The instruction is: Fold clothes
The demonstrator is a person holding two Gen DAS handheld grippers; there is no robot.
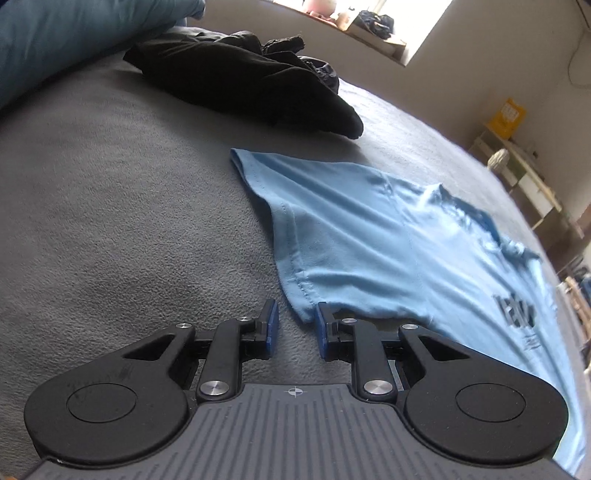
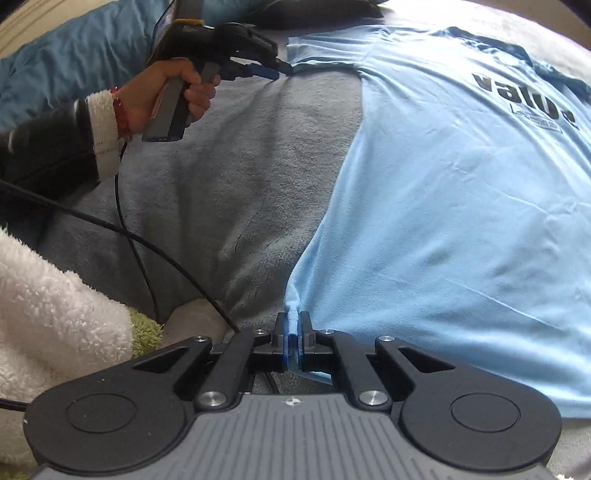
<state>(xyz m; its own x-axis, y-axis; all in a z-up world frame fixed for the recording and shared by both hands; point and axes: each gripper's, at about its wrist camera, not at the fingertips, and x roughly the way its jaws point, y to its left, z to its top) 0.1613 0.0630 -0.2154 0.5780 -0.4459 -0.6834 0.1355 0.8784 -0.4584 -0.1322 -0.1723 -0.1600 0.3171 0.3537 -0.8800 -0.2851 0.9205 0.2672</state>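
- Grey fleece blanket (image 1: 122, 206) covers the bed under both grippers; a light blue T-shirt (image 1: 388, 240) lies spread flat on it, printed side up.
- Left gripper (image 1: 295, 325) has its fingers a little spread, with only blanket between the blue pads; the corner of the shirt's sleeve hem lies just ahead of its right finger, which overlaps the sleeve edge in the picture. Contact cannot be told from this view.
- Right gripper (image 2: 294, 341) has its fingers pressed together, pinching a small ridge of the shirt's edge between the pads; the rest of the shirt fans out ahead and to the right of them.
- Beyond the left fingers, a heap of black clothes (image 1: 251, 77) sits well apart from the shirt, and a teal pillow (image 1: 74, 37) lies further to their left.
- Only the left view shows the sunlit window ledge (image 1: 369, 33) and a pale shelf unit (image 1: 524, 177) along the wall to the right.
- Only the right view shows the person's hand (image 2: 162, 96) on the left gripper's handle, its tips at the sleeve hem, the white fluffy cuff (image 2: 101, 133), black cables (image 2: 147, 240) crossing the blanket towards the right fingers, and white fluffy fabric (image 2: 55, 295) to their left.
- Shirt lettering reads upside down ahead of the right fingers.
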